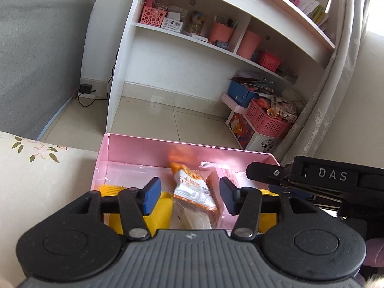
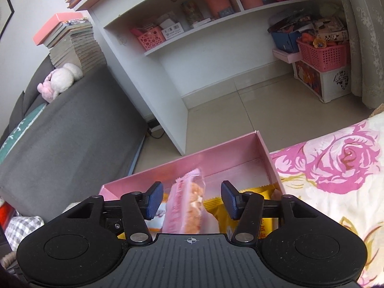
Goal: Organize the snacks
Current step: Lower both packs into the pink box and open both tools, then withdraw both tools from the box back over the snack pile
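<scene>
Above the shallow pink cardboard box (image 1: 134,151), both grippers hover with fingers spread, pinching nothing.

Left gripper (image 1: 190,195) points down over the orange-and-white crinkly snack packet (image 1: 194,188); right gripper (image 2: 192,198) tilts over the pink translucent rice-cracker wrapper (image 2: 186,206) beside a yellow foil packet (image 2: 249,204). Crowded packets could snag or get pinched two together.

Pink box (image 1: 134,150) open; orange-white pkt (image 1: 195,189), pink pkt (image 2: 186,206), yellow pkts (image 2: 216,206) inside.
</scene>
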